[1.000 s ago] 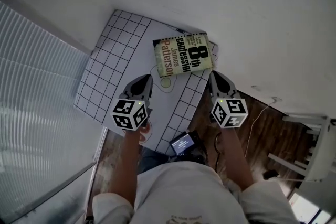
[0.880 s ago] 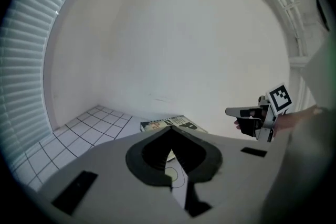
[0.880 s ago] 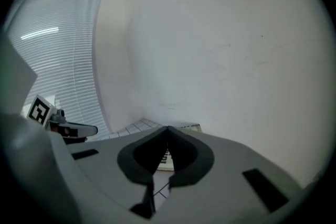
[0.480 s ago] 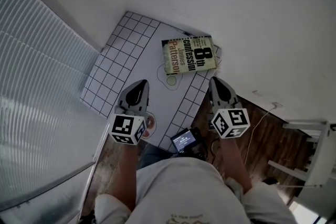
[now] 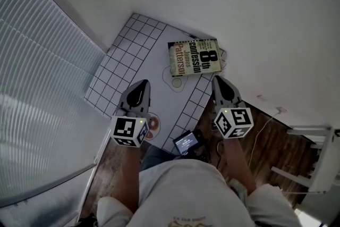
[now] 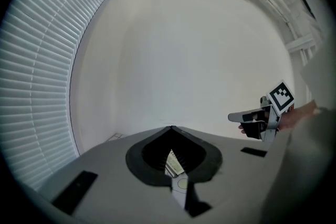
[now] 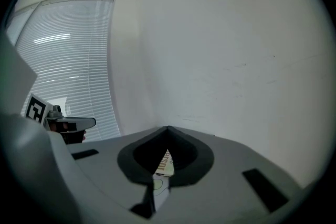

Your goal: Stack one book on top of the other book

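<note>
Book (image 5: 195, 57) lies flat, cover up, on the gridded worktop (image 5: 125, 64) close to the wall. A pale edge shows along the book's right side; cannot tell if that is the second book. Left gripper (image 5: 142, 84): clenched, empty, on the near side of the book and to its left, well apart. Right gripper (image 5: 218, 81): clenched, empty, near the book's near-right corner, not touching.
</note>
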